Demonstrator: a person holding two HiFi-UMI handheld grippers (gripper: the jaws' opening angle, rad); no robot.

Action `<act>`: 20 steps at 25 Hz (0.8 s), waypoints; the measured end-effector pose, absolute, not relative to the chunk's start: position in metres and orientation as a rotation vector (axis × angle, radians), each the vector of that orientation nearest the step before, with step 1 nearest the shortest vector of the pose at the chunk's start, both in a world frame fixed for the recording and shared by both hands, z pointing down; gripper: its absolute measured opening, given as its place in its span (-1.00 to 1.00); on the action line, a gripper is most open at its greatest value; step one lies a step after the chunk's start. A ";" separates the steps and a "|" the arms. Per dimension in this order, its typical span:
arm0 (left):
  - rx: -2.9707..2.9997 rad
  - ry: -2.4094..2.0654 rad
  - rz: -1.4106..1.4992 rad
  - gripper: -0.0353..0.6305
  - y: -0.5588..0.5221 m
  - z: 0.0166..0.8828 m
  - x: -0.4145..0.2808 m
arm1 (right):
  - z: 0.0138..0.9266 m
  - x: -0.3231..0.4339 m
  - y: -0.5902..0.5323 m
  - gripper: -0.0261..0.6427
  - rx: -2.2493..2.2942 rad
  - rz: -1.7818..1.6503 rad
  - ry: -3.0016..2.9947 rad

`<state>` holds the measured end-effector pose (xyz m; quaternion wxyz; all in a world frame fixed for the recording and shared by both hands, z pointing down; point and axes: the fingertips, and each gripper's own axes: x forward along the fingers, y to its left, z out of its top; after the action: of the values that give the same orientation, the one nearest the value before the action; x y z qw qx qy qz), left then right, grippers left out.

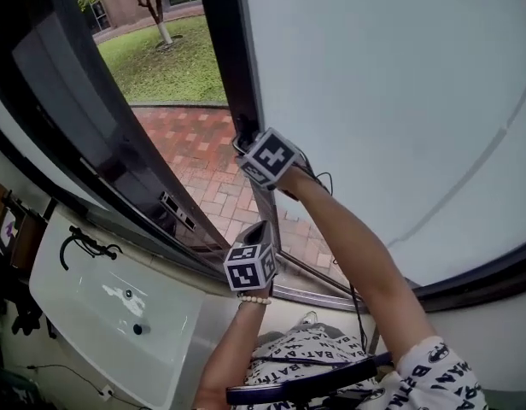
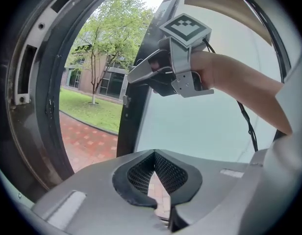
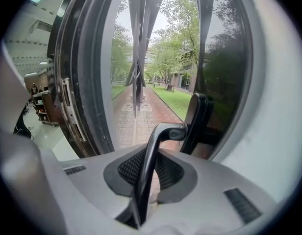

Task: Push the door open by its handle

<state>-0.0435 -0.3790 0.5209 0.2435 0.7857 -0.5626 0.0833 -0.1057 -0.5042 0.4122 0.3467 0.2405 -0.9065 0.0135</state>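
Currently right gripper clamps the dark curved metal lever handle at its 12 o'clock, for pushing the dark-framed frosted glass door outward; left gripper closed, empty, spare

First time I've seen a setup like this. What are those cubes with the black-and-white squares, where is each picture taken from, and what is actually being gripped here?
There is no robot here. A person holds a two-jaw tool in each hand, and the marked cubes are part of those tools. One picture comes from a camera on the person's head, looking steeply down. The other two come from cameras riding on each tool, looking along its jaws. The right tool is clamped on the dark door handle of a frosted glass door. The door stands ajar onto a brick path and a lawn. The left tool, nearer the person, has its jaws together and holds nothing.
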 end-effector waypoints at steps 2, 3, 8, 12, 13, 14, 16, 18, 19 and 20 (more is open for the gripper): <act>2.131 -1.554 0.231 -0.94 -0.382 0.523 -0.043 | 0.409 -0.102 -0.516 -0.77 0.637 0.031 -2.349; 2.124 -1.562 0.238 -0.94 -0.384 0.524 -0.041 | 0.408 -0.099 -0.522 -0.77 0.643 0.034 -2.347; 2.112 -1.566 0.254 -0.94 -0.390 0.523 -0.039 | 0.406 -0.086 -0.546 -0.78 0.687 0.118 -2.339; 2.099 -1.578 0.243 -0.94 -0.410 0.528 -0.030 | 0.410 -0.066 -0.580 -0.79 0.729 0.167 -2.350; 2.096 -1.580 0.241 -0.94 -0.416 0.529 -0.026 | 0.411 -0.058 -0.590 -0.79 0.741 0.173 -2.349; 2.095 -1.582 0.239 -0.94 -0.420 0.530 -0.023 | 0.411 -0.051 -0.599 -0.79 0.754 0.176 -2.344; 2.099 -1.583 0.234 -0.94 -0.427 0.530 -0.018 | 0.411 -0.038 -0.615 -0.79 0.788 0.180 -2.332; 2.110 -1.582 0.232 -0.94 -0.436 0.530 -0.011 | 0.411 -0.025 -0.629 -0.80 0.822 0.199 -2.326; 2.115 -1.581 0.230 -0.94 -0.441 0.530 -0.008 | 0.410 -0.018 -0.637 -0.80 0.835 0.212 -2.324; 2.121 -1.580 0.227 -0.94 -0.447 0.530 -0.005 | 0.410 -0.012 -0.644 -0.80 0.847 0.221 -2.319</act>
<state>-0.0045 -0.4466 0.5295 0.2414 0.7754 -0.5776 0.0831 -0.0118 -0.6442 0.4102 0.3254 0.3230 -0.8847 0.0842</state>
